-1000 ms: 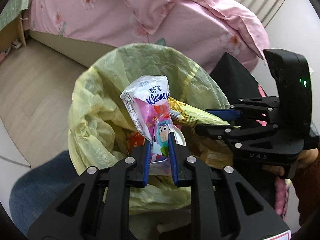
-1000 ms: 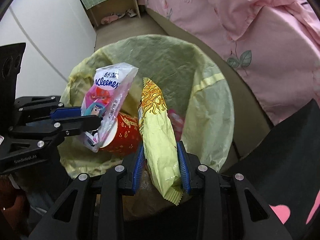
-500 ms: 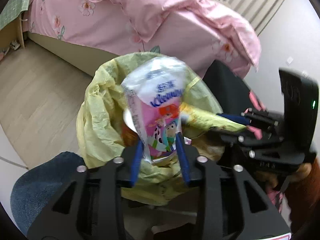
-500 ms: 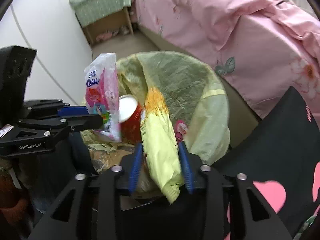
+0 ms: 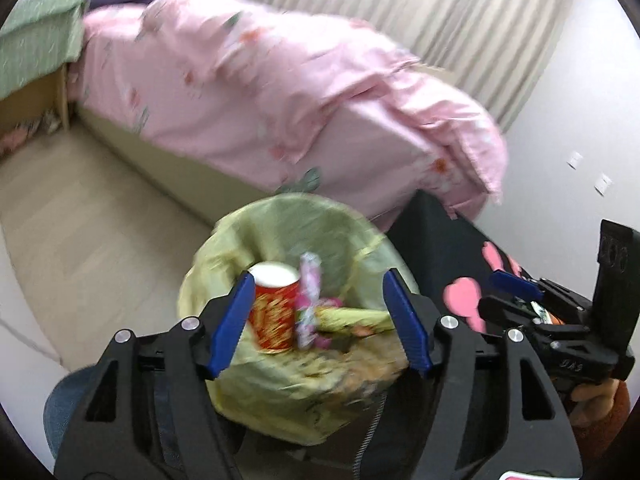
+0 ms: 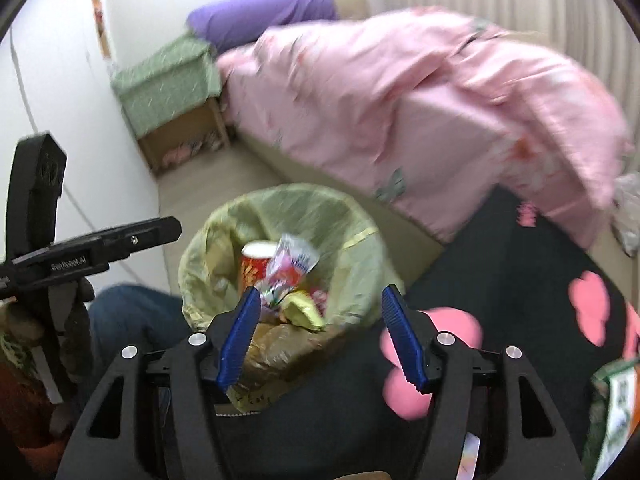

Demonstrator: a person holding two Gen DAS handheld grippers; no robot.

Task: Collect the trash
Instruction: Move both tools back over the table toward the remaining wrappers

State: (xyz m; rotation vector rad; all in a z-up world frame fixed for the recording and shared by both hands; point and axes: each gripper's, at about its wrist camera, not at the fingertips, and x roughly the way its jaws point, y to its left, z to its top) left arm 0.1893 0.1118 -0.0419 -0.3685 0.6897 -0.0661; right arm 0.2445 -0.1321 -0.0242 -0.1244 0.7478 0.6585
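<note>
A bin lined with a yellow-green bag [image 5: 360,248] [image 6: 352,220] stands on the floor below both grippers. Inside it are a red paper cup [image 5: 274,312] [image 6: 252,268], a pink Kleenex tissue pack [image 5: 308,300] [image 6: 292,268] and a yellow snack bag [image 5: 352,314] [image 6: 300,308]. My left gripper [image 5: 319,276] hangs above the bin's near rim, its jaws opening, with nothing between them. My right gripper [image 6: 321,291] is also above the near rim with jaws opening and holds nothing. Each gripper shows at the edge of the other's view [image 5: 491,292] [image 6: 172,230].
A bed with a pink quilt [image 5: 280,100] runs behind the bin. A black mat with pink hearts [image 6: 520,280] lies to the right. A green-covered cabinet [image 6: 172,92] stands at the back left. A person's jeans leg [image 6: 128,312] is beside the bin. A green packet [image 6: 616,412] lies lower right.
Both grippers opened and let go: the tissue pack and the yellow snack bag dropped into the bin. Both grippers rose and pulled back from it.
</note>
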